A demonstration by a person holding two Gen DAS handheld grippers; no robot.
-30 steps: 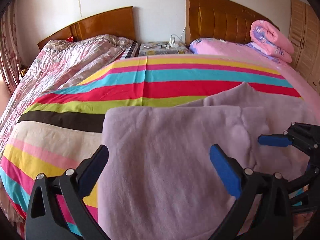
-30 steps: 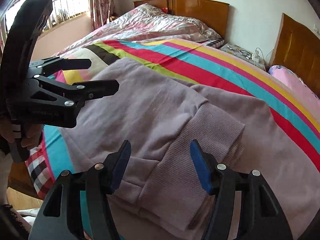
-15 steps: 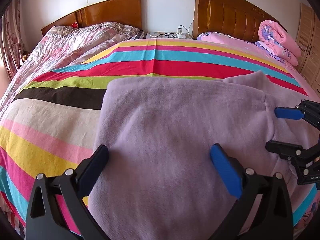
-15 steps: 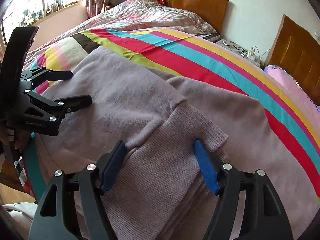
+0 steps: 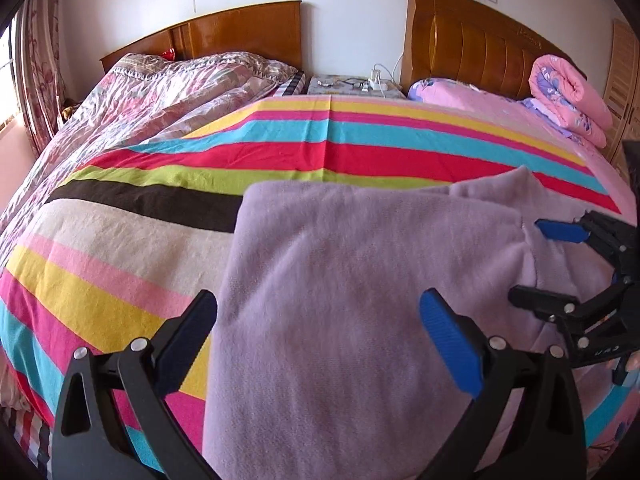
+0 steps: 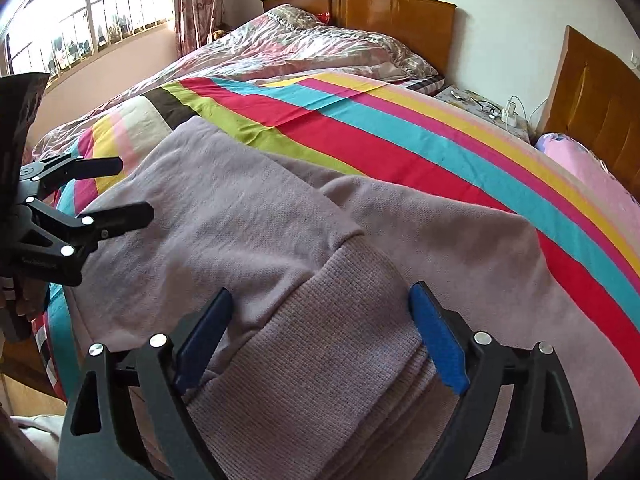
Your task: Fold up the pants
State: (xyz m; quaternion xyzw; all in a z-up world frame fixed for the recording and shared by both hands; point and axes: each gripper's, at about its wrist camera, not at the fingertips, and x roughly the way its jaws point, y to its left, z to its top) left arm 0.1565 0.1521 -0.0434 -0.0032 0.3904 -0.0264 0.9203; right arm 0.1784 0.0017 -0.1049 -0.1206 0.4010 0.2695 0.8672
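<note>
The lilac fleece pants (image 5: 360, 280) lie folded on the striped bedspread (image 5: 320, 152) near the bed's front edge. In the right wrist view the pants (image 6: 248, 224) show a ribbed knit waistband (image 6: 340, 344) on top. My left gripper (image 5: 320, 340) is open above the pants' left part and holds nothing. My right gripper (image 6: 320, 332) is open, its fingers straddling the ribbed waistband. The right gripper also shows at the right edge of the left wrist view (image 5: 560, 268), and the left gripper shows at the left of the right wrist view (image 6: 116, 192).
A second bed with a shiny floral quilt (image 5: 152, 104) lies to the left. A nightstand (image 5: 352, 84) with cables stands between two wooden headboards. A rolled pink quilt (image 5: 568, 96) sits at the back right. A barred window (image 6: 80, 24) is on the left.
Both grippers have drawn back a little and risen from the pants. The pants have stayed flat on the bedspread. Both grippers have remained open.
</note>
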